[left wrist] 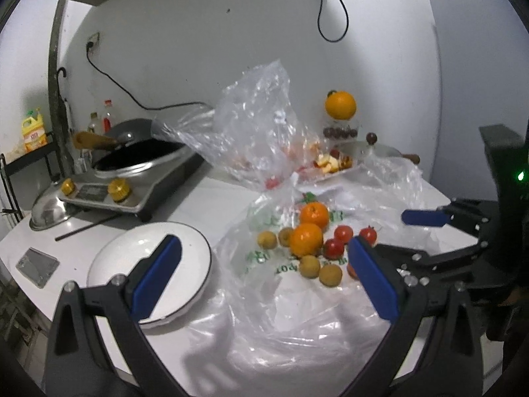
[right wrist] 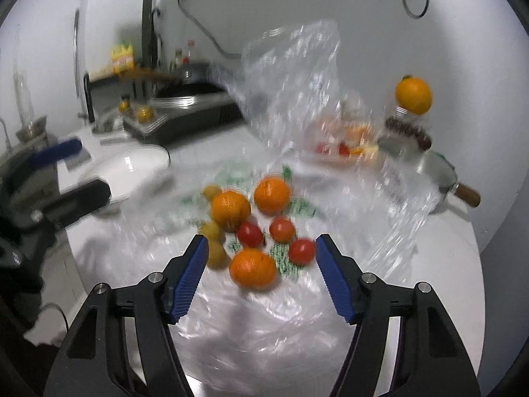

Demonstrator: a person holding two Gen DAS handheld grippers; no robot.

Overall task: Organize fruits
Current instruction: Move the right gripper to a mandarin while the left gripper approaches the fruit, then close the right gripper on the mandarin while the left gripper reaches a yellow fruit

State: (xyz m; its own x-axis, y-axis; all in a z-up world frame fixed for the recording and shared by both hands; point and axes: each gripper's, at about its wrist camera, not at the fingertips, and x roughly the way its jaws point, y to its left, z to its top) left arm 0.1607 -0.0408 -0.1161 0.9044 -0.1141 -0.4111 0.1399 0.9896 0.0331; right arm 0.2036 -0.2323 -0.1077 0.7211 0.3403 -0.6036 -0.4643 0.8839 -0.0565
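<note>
On a white kitchen surface, we hold two tools over a heap of fruit lying on a crumpled clear plastic bag. Our left tool stands wide open with nothing between its blue pads, one of which hangs over an empty white plate just beside the bag. Our right tool is partly open, and nothing is gripped; its pads press on nothing, and the nearest orange sits between and just beyond the tips. In the right wrist view, which is blurred, two more oranges lie farther back among the red tomatoes and small yellow-brown fruits, all loose on the plastic. From the left wrist view we see the right tool enter at the right edge, close to the tomatoes. Behind the heap the bag's upper part rises crumpled, and beyond it a tray of cut fruit rests near the wall. A further orange is perched on a clear container holding dark fruit, next to a lidded pot. At the left a black wok sits on a cooker with two gold knobs, a steel lid lying beside it.
</note>
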